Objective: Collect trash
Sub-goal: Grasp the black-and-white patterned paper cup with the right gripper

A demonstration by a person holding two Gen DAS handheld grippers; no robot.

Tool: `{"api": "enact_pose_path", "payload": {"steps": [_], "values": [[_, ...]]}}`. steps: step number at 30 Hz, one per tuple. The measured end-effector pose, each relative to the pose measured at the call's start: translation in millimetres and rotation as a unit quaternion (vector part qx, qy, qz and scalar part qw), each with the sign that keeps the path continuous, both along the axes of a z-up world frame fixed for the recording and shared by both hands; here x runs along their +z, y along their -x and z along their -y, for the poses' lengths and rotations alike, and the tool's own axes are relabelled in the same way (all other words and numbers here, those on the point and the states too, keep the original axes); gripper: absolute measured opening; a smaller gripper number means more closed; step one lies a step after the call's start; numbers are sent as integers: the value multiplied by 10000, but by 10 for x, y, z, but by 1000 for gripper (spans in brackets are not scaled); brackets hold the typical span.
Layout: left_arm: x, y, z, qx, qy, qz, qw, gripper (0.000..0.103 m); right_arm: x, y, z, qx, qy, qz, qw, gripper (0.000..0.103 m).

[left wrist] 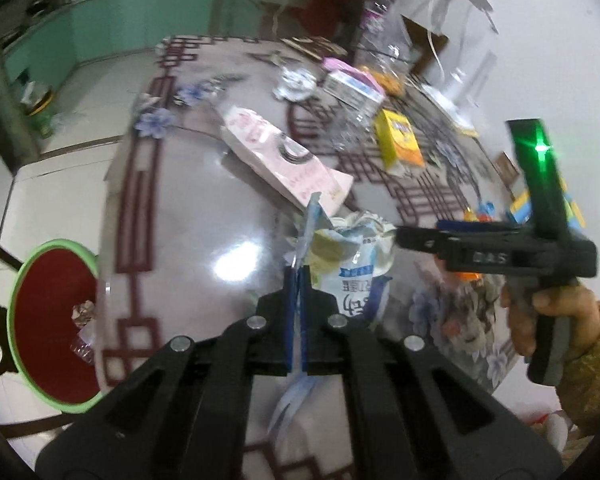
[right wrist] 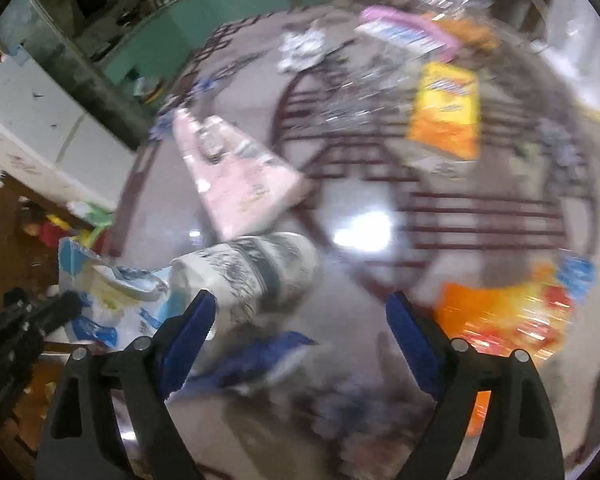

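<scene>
Blue-padded left gripper [left wrist: 298,276] pinched on a crumpled white-and-blue milk pouch [left wrist: 352,268], lifted near the tabletop's [left wrist: 188,216] left edge, above a red bin [left wrist: 54,320] with green rim on the floor. Right gripper [right wrist: 300,320] spread wide over a paper cup [right wrist: 256,276] lying on its side. Farther in: pink carton [left wrist: 276,156], yellow box [left wrist: 398,140], orange wrapper [right wrist: 496,320].

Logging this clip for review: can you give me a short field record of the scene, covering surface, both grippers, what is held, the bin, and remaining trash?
surface: glossy patterned table
left gripper: shut on the edge of a crumpled white-and-blue wrapper
right gripper: open, nothing held, above a printed paper cup lying on its side
bin: green-rimmed red bin beside the table, some scraps inside
remaining trash: pink carton, yellow carton, orange wrapper
image quality: right wrist view blurred
</scene>
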State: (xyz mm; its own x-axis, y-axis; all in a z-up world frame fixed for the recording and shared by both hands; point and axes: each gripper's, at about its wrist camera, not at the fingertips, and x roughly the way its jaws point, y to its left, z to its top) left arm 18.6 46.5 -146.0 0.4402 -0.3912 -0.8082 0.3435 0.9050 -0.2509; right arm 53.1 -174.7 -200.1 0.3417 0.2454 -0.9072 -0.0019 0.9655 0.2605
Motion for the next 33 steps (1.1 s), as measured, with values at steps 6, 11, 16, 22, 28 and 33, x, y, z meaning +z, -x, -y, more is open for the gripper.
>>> {"api": "enact_pose_path", "payload": {"steps": [6, 11, 16, 22, 28, 33], "values": [[36, 45, -104, 400, -14, 2, 9992, 2, -12, -196, -121, 111, -170, -68, 9998, 84], [67, 89, -259, 743, -59, 143, 9971, 2, -49, -242, -309, 639, 10, -169, 9978, 86], [66, 121, -342, 855, -107, 151, 9962, 2, -256, -226, -434, 630, -212, -490, 9966, 86], [155, 188, -456, 920, -162, 336, 9951, 2, -284, -198, -449, 400, -429, -491, 9971, 89], [211, 287, -536, 858, -33, 401, 9955, 2, -307, -256, -618, 342, -295, -332, 9984, 81], [254, 395, -655, 955, 29, 485, 9942, 2, -188, -265, -645, 350, -419, -162, 9984, 55]]}}
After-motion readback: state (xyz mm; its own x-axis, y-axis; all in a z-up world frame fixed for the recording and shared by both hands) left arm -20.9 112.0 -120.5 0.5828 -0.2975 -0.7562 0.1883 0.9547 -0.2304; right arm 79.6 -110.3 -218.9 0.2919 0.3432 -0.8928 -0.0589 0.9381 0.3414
